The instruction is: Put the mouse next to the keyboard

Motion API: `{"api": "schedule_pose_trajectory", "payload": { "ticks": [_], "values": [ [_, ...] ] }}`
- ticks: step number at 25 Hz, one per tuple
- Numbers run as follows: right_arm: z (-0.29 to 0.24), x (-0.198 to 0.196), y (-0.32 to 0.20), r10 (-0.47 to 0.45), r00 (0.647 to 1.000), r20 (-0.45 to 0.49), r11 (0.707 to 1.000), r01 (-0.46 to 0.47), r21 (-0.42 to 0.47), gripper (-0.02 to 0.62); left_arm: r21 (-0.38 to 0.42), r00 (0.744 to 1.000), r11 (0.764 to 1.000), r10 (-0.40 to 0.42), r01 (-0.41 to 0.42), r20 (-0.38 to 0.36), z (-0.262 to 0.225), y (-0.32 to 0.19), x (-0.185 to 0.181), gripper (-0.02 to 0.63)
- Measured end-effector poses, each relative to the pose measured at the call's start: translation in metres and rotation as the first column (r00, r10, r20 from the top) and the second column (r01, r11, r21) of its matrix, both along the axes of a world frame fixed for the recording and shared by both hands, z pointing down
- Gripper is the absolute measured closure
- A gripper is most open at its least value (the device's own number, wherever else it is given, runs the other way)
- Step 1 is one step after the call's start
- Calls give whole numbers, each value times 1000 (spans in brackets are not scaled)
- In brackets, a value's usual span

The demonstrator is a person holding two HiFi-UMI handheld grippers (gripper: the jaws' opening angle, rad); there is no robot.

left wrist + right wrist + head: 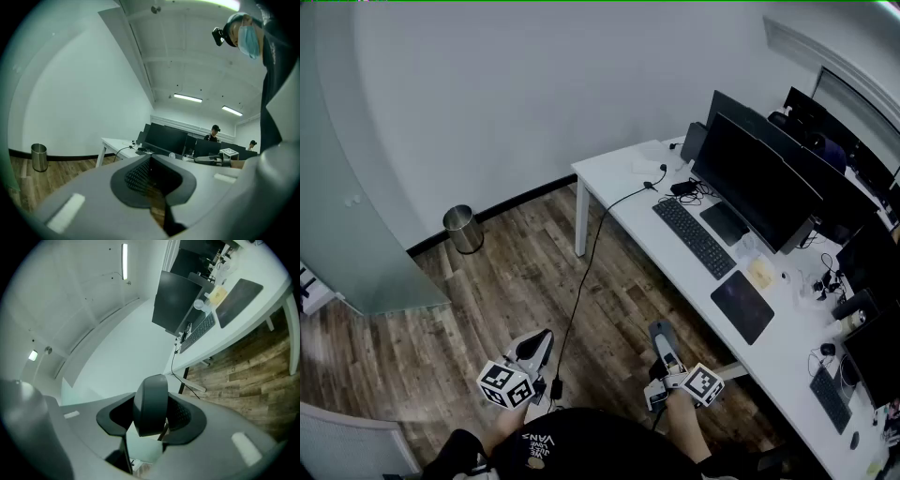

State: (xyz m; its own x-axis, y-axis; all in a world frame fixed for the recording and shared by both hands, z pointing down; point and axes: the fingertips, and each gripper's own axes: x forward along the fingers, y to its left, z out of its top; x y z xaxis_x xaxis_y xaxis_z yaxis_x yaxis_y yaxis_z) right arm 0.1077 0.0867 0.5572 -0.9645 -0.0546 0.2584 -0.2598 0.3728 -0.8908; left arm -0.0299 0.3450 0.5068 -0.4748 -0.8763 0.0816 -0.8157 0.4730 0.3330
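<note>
A black mouse (151,404) stands on edge between the pads of my right gripper (151,417), which is shut on it. In the head view that gripper (660,330) hangs over the wooden floor, well short of the white desk (614,178). The black keyboard (694,237) lies on the desk in front of a wide monitor (755,178), and it also shows in the right gripper view as the keyboard (199,329). My left gripper (544,339) is low at the left, shut and holding nothing; in its own view the jaws of the left gripper (152,176) meet.
A dark mouse pad (742,306) lies right of the keyboard. A black cable (581,281) hangs from the desk to the floor. A metal bin (463,229) stands by the wall, and a glass partition (347,216) at the left. More monitors and cables crowd the desk's far side.
</note>
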Motion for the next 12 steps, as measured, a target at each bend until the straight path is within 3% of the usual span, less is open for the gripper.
{"api": "schedule_pose_trajectory", "payload": {
  "ticks": [4,9,12],
  "values": [
    [0,2,-17,-26,1000,9,1000,26,-4,411,7,1000,1000,6,-6,8,0,-28,4,604],
    [-23,-7,-36,-118,966,228,992,104,70,411,23,1000,1000,11,-11,-10,0,-59,14,604],
    [-30,-5,-48,-161,955,251,981,126,147,411,22,1000,1000,15,-15,-17,6,-71,19,604]
  ]
}}
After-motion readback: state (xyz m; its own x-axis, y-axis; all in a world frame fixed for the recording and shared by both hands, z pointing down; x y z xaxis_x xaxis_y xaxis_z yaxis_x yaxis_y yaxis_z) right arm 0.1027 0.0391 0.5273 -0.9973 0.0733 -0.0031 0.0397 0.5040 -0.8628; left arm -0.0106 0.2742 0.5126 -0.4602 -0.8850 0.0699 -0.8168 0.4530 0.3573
